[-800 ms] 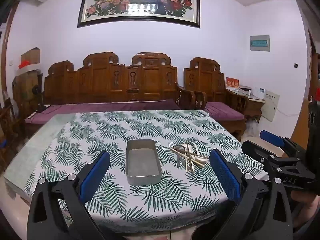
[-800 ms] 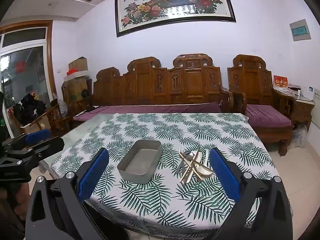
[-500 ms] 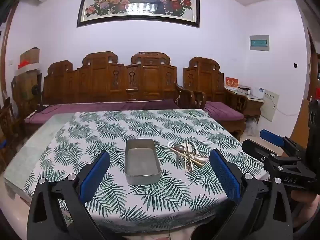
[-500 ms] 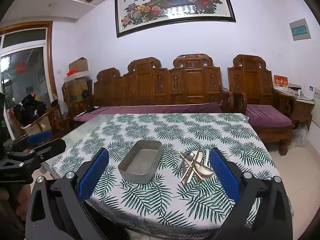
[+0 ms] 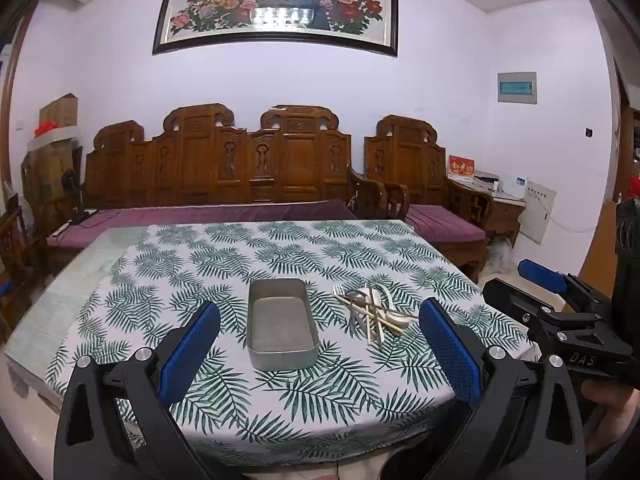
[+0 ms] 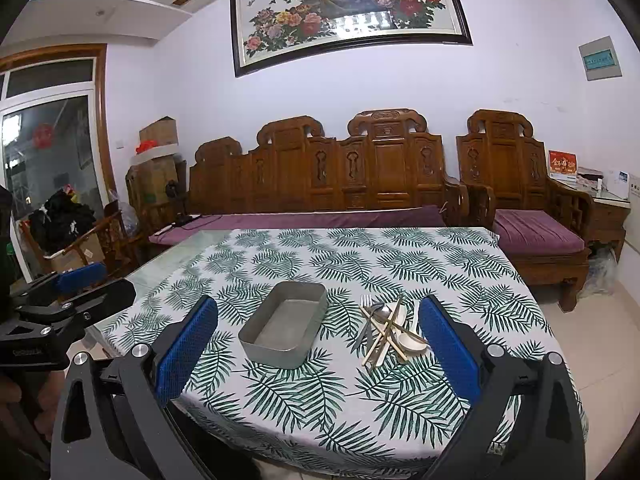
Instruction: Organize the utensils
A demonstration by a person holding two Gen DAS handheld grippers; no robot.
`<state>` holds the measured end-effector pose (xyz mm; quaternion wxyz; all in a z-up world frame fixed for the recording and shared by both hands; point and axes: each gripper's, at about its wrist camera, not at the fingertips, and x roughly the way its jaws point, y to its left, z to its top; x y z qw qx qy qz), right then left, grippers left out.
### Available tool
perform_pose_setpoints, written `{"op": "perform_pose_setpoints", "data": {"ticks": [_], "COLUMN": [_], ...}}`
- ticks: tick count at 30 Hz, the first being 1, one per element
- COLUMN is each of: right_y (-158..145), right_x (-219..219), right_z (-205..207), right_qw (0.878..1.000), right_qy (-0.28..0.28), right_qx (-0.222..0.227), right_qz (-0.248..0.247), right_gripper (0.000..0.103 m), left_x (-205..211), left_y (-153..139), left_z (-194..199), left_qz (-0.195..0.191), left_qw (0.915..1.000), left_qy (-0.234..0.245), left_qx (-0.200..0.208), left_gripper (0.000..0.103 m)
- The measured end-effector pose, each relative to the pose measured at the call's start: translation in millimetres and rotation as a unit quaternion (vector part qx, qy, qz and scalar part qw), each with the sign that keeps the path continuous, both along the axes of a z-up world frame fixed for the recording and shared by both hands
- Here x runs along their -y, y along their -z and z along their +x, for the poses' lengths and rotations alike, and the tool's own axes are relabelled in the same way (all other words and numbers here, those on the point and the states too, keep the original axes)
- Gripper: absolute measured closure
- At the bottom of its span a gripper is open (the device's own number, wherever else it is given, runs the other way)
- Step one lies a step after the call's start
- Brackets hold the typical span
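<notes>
Both the left tool [image 5: 320,356] and right tool [image 6: 318,346] hang spread wide and empty off the worktop's [image 5: 280,412] near edge, the utensils [image 5: 374,312] piled just right of the metal tray [image 5: 280,324].

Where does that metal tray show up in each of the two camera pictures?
Left wrist view: the metal tray sits low at centre on the leaf-print tablecloth, between the open left gripper's fingers.
Right wrist view: the tray sits left of centre, between the open right gripper's fingers.
Shared landmark: the pile of utensils lies just right of the tray in both.
</notes>
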<state>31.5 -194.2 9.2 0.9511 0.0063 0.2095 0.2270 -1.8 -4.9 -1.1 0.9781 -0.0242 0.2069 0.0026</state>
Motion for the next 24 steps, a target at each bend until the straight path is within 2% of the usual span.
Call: {"op": "perform_pose_setpoints", "data": {"ticks": [24], "right_y": [-0.6], "right_x": [-6.0], "right_z": [-0.9], "right_qw": [1.0], "right_qy": [0.0], "right_qx": [0.001], "right_qz": [0.002], "right_gripper": [0.003], "left_x": [1.0], "left_y": [-0.9], "left_z": [-0.5], "left_qz": [0.0], "left_qw": [1.0], "left_qy": [0.0], "left_qx": [0.001], "left_gripper": [0.007]}}
